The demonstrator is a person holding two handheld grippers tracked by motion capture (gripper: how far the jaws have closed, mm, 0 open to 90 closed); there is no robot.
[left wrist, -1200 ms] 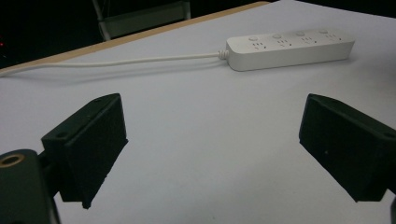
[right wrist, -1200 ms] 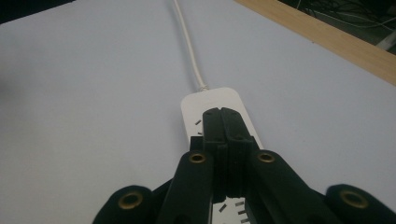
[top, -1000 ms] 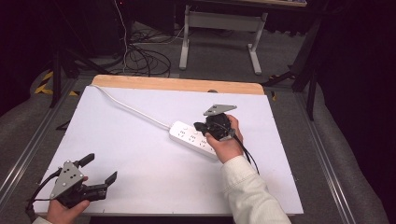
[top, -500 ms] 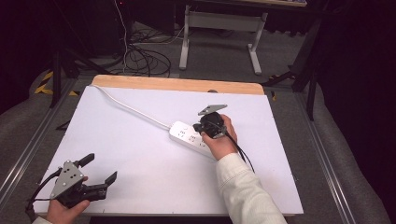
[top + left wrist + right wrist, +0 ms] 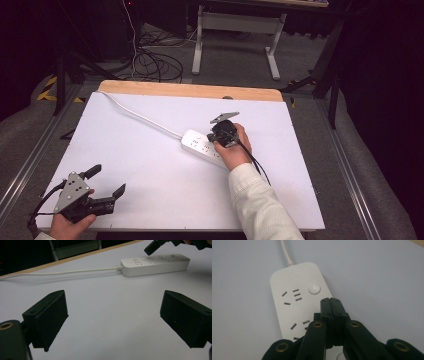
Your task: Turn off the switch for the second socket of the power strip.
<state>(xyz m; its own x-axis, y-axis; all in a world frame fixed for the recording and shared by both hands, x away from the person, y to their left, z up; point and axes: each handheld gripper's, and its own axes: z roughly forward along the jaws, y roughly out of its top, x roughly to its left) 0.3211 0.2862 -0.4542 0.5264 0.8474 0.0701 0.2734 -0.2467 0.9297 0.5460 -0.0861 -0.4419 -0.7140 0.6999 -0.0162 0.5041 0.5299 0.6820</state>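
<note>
Right gripper view: white power strip point(image 5: 299, 307) flat on the white counter point(image 5: 374, 277), round button point(image 5: 314, 289) at its cord end beside the first socket. Right tool point(image 5: 331, 302), jaws pressed together and holding nothing, tips over the strip just short of the button. Left tool point(image 5: 102, 181), jaws wide and empty, well apart from the strip, near the counter's front edge.

Power strip point(image 5: 297, 302): smooth, slightly glossy white plastic, with rubbery white cord point(image 5: 145, 117). Counter point(image 5: 150, 165): matt white sheet over a pale wood edge. Right hand-held gripper point(image 5: 331, 305): matt black plastic jaws, brass-coloured rivets.
</note>
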